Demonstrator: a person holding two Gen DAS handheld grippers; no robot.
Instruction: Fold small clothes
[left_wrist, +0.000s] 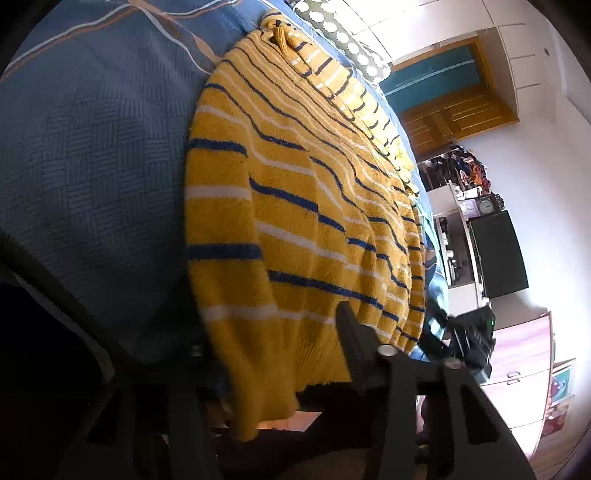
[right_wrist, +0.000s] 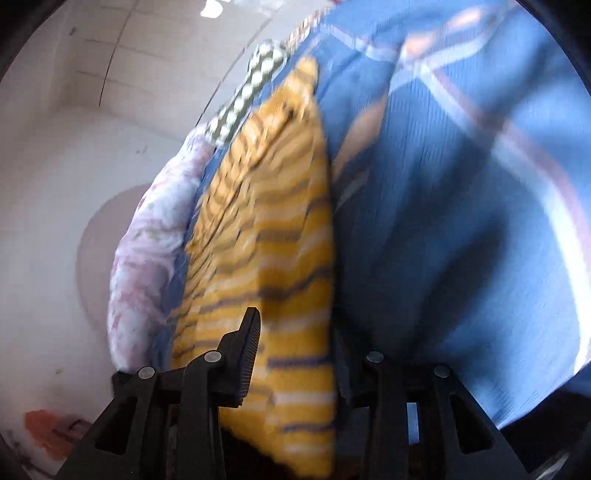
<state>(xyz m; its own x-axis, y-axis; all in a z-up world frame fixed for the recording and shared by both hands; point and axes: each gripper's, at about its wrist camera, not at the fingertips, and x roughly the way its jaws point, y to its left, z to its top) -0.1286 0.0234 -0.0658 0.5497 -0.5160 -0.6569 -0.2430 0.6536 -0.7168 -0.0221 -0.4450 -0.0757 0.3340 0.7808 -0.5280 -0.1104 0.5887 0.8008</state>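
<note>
We note the yellow striped sweater (left_wrist: 295, 206) flat on the blue bedspread (left_wrist: 92, 166), both grippers (left_wrist: 280, 354) (right_wrist: 295, 354) partly open straddling its near hem, grip uncertain; thick, soft and floppy, best pinched at hem corners.

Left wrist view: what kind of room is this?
Likely a bedroom at home: the sweater lies on a bed with a blue bedspread, and a wooden door and cluttered shelves stand beyond.
</note>
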